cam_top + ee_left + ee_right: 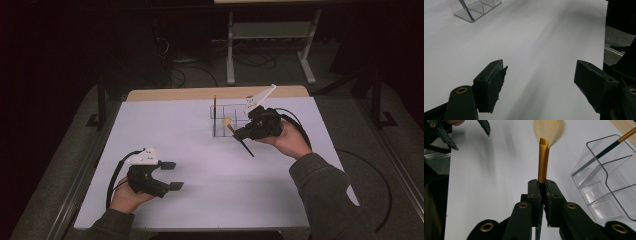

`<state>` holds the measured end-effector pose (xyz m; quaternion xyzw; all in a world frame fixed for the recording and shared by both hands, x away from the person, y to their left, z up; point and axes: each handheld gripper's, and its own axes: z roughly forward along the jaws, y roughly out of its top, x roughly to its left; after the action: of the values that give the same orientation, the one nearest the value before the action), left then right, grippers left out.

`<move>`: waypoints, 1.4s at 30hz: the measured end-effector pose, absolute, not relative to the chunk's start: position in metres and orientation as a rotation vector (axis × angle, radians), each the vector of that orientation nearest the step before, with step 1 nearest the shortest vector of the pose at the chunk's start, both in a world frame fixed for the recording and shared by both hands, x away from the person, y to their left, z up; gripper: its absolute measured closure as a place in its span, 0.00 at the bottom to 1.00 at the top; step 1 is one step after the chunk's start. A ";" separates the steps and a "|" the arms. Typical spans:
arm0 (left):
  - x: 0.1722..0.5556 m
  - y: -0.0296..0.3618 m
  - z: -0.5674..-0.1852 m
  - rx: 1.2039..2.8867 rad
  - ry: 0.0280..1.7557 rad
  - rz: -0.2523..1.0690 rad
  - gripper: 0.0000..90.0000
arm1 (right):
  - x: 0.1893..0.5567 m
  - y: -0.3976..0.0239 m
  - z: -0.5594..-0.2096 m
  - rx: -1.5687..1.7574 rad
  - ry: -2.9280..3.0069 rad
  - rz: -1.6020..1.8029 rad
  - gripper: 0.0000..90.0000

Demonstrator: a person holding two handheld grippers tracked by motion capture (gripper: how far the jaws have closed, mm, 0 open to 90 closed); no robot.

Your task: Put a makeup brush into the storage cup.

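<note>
Our right gripper (543,185) clamps a brush (543,162), raised beside the organizer (609,195). Our left gripper (169,175) rests low, jaws wide and empty.

Both grippers, the left gripper (170,175) and the right gripper (239,134), are matte black with brass-ringed pivot holes, blocky worn-edged jaws, a grey three-cornered plate on top and a trailing black cable, and the person wears dark grey-green sleeves (327,192).

Dark lab, white table (200,190), floor cables (190,75)
</note>
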<state>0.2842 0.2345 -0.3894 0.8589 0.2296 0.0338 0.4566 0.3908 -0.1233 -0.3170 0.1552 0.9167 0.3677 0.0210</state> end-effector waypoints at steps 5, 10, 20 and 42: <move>0.284 0.235 -0.390 2.114 0.566 0.079 0.26 | 0.395 -0.122 -0.314 0.476 2.830 1.143 0.92; 0.284 0.238 -0.389 2.110 0.570 0.084 0.26 | 0.399 -0.120 -0.311 0.483 2.828 1.141 0.92; 0.283 0.238 -0.390 2.114 0.572 0.086 0.25 | 0.408 -0.116 -0.309 0.464 2.823 1.131 0.92; 0.283 0.239 -0.391 2.114 0.579 0.092 0.24 | 0.423 -0.111 -0.298 0.501 2.807 1.133 0.92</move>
<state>0.2827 0.2392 -0.3911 0.8574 0.2347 0.0371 0.4565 0.4234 -0.1114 -0.2977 0.1633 0.9143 0.3689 0.0365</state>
